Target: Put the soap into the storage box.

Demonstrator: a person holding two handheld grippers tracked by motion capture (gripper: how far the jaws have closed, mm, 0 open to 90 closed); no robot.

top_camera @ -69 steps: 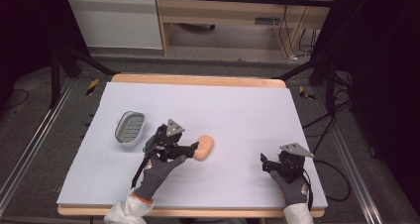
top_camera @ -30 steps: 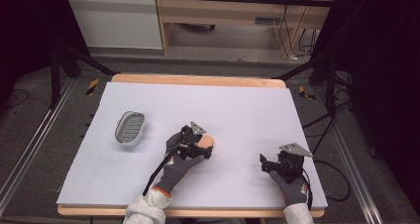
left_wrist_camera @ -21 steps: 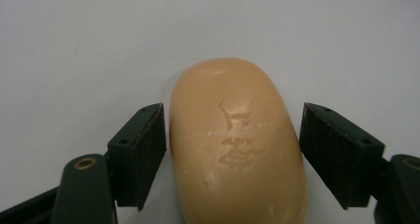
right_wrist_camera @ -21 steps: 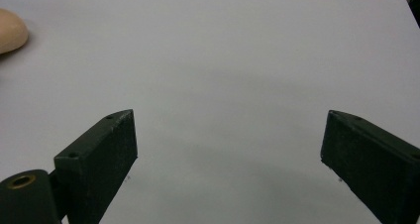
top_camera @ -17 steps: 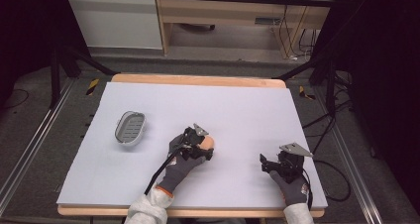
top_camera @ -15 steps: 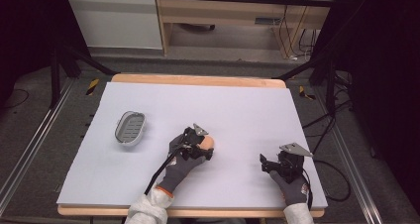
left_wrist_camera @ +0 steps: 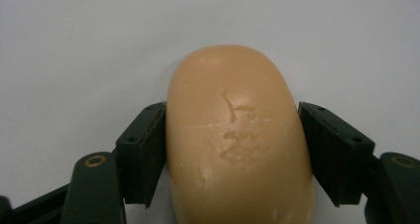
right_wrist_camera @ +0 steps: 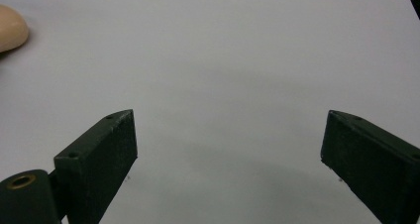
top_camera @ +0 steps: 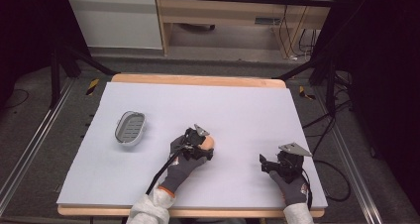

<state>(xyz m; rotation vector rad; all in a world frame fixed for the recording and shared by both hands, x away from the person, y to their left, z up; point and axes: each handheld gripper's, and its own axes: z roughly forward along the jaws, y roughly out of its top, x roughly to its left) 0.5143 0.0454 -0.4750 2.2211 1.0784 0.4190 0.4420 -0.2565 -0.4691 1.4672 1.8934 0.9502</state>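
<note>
Peach soap bar (left_wrist_camera: 240, 144) clamped between left gripper (left_wrist_camera: 232, 154) fingers mid-table; right gripper (right_wrist_camera: 228, 159) fingers spread over bare surface.

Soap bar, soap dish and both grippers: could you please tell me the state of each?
Soap bar: on the table, clamped between the left jaws.
Soap dish: empty, upright, apart from the soap.
Left gripper: shut on the soap bar.
Right gripper: open, holding nothing.

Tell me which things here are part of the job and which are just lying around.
In play: soap bar, clamped between the left tongs; likely the grey soap dish.
Idle: right tongs, open over bare table.
</note>
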